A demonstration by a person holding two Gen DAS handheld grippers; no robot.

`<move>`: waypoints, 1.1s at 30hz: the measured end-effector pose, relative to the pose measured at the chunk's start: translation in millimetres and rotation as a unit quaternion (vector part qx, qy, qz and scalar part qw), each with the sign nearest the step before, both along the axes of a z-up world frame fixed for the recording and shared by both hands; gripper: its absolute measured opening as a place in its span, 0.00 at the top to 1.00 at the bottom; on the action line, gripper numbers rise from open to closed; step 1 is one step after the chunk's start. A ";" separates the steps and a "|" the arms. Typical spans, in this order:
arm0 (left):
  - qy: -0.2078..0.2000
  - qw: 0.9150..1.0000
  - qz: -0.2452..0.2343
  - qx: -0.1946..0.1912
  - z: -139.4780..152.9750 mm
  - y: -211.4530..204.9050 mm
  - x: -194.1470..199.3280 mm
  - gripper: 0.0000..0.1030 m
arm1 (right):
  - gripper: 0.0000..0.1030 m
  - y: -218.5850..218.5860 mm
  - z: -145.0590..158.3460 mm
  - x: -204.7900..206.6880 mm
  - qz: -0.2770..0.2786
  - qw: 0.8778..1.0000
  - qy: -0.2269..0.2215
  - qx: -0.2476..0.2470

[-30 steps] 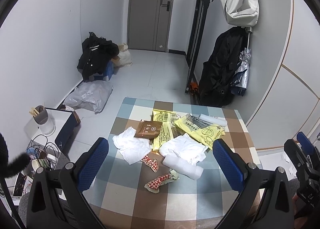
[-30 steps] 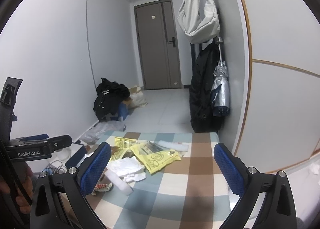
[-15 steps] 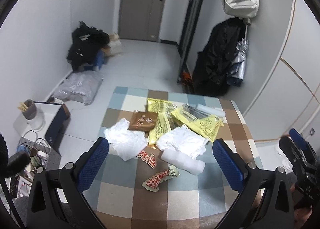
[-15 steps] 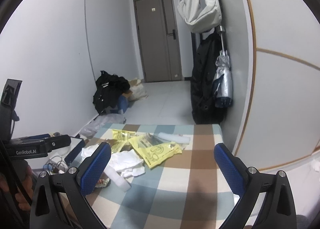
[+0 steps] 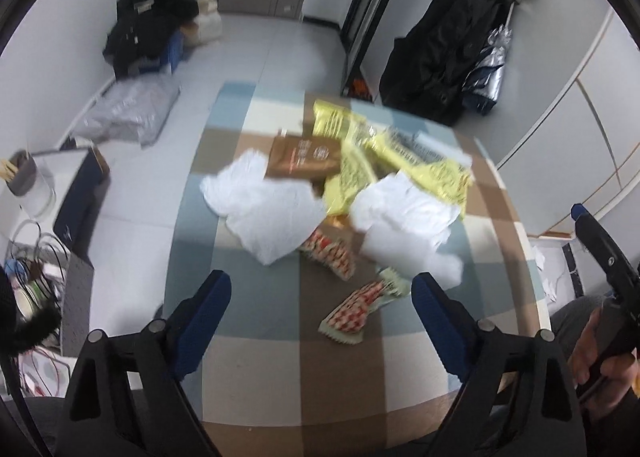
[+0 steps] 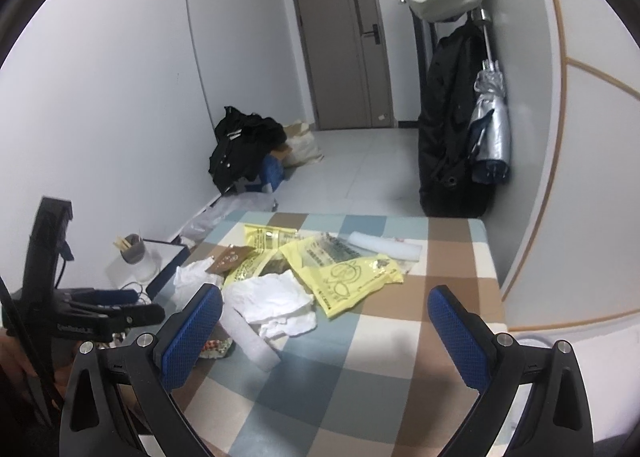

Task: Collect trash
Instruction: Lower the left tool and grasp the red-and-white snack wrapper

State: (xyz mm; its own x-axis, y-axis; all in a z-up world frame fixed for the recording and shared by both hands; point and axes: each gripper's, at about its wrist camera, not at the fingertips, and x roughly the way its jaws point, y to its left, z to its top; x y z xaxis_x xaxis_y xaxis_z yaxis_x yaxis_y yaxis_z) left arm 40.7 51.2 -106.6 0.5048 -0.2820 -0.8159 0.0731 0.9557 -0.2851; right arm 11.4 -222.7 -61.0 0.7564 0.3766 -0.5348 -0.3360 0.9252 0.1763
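**Litter heaped on a checked tabletop in a small grey room**

A small room with pale walls, a grey tiled floor and a closed door [image 6: 344, 37] at the far end holds a table covered in a blue, brown and cream checked cloth [image 5: 272, 373]. A black coat [image 6: 452, 117] and a folded umbrella [image 6: 492, 125] hang on the wall by the table's far right corner; a pile of dark clothes [image 6: 244, 145] sits on the floor by the left wall.

The trash is heaped across the middle and far half of the tabletop: yellow plastic bags [image 5: 424, 173], a brown packet [image 5: 304, 157], crumpled white tissues [image 5: 268, 209] and, nearest the front edge, two red-checked wrappers [image 5: 356, 309].

The left gripper [image 5: 320, 297] hangs above the front half of the tabletop, its jaws wide but closing, with the nearer red-checked wrapper lying between them below, untouched. The right gripper [image 6: 324, 317] hovers over the table's right side with its jaws wide apart and empty, the tissues [image 6: 276, 305] just beyond its left finger.
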 end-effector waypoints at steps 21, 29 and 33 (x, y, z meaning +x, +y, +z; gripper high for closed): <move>0.048 0.988 -0.137 0.051 -26.4 -46.4 7.9 0.55 | 0.00 -4.6 -14.3 24.2 0.006 0.999 0.032 0.018; 0.046 0.984 -0.156 0.077 -27.9 -55.0 6.1 0.89 | 0.00 -2.9 -11.7 18.8 0.009 1.000 0.024 0.012; 0.056 0.985 -0.148 0.062 -28.2 -51.5 5.7 0.90 | 0.00 -2.2 -11.2 14.5 0.010 1.000 0.022 0.005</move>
State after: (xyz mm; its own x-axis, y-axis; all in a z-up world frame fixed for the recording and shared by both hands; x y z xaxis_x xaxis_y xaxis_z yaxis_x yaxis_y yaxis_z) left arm 46.4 -0.3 -134.8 0.3198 -0.2971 -0.8997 0.3285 0.9254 -0.1888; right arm 25.9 -224.8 -72.1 0.7238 0.3969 -0.5645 -0.3464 0.9165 0.2003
